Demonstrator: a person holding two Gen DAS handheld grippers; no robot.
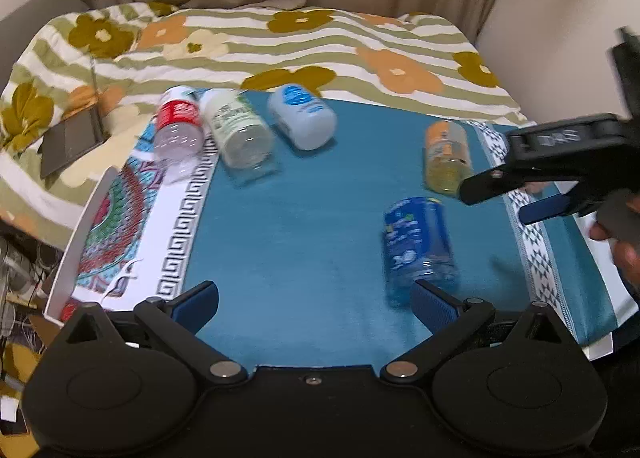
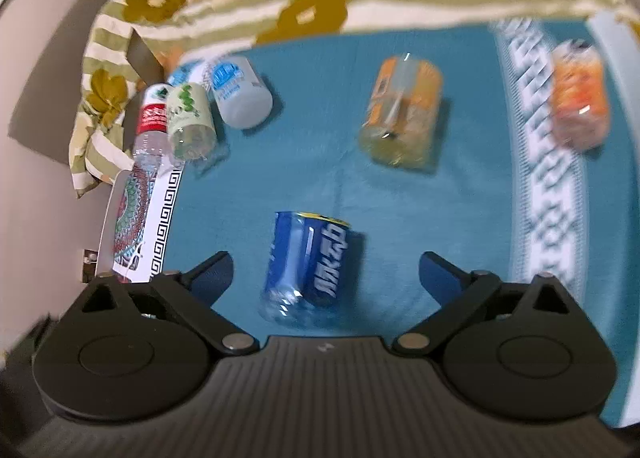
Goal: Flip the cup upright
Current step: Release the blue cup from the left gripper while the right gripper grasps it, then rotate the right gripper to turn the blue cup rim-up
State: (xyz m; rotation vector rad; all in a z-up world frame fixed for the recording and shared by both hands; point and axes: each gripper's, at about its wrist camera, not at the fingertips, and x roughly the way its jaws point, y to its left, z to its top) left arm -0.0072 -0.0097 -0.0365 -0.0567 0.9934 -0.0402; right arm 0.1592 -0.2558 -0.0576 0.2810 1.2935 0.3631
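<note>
Several cut-bottle cups lie on their sides on a teal mat (image 1: 288,226). A blue-labelled cup (image 1: 416,246) lies nearest; in the right wrist view this blue cup (image 2: 308,266) lies between and just beyond my open right gripper (image 2: 326,278). A yellow-orange cup (image 1: 446,156) (image 2: 404,114) lies farther back. My left gripper (image 1: 316,306) is open and empty above the mat's front. The right gripper (image 1: 532,194) also shows at the right of the left wrist view.
A red-labelled cup (image 1: 178,126), a green-labelled cup (image 1: 240,130) and a pale blue cup (image 1: 302,116) lie at the mat's far left. An orange cup (image 2: 580,94) lies at the right edge. A floral blanket (image 1: 280,46) lies behind.
</note>
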